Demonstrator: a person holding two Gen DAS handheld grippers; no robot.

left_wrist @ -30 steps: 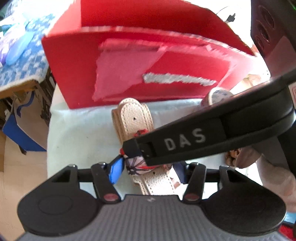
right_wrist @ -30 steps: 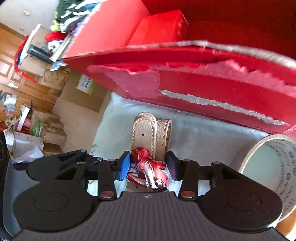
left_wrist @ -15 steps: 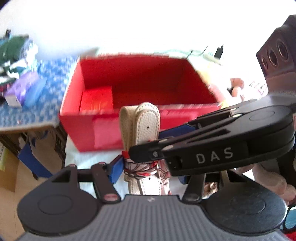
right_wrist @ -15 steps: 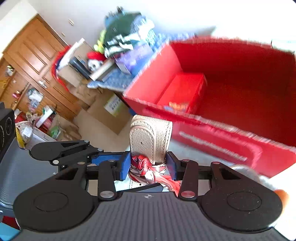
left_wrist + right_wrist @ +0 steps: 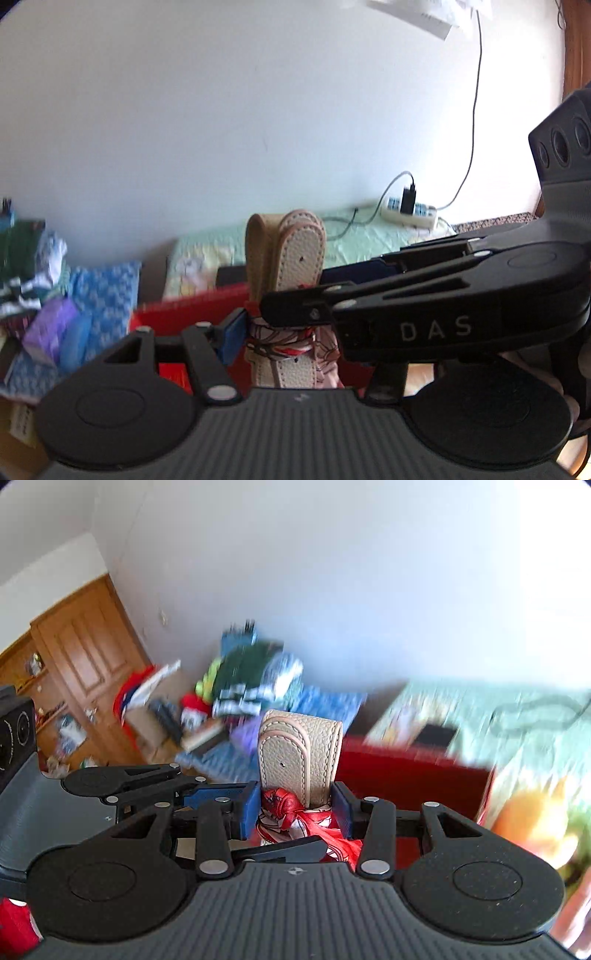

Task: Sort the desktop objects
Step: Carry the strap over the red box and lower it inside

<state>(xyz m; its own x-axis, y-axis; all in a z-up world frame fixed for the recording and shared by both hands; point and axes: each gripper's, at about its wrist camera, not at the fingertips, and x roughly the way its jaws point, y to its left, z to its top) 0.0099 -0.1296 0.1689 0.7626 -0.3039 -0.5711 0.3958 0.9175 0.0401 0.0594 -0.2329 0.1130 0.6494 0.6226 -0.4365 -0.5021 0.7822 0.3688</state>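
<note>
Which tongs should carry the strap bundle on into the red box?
Right, probably. Both tongs clamp the strap bundle, but the right tongs face the red box unobstructed, while in the left view the right tongs' arm crosses in front.

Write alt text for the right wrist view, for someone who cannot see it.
The right gripper clamps a folded beige strap tied with a red patterned scarf, held up in the air. The left gripper reaches in from the left. Behind, blurred, are a red box, piled clutter and a white wall.
</note>
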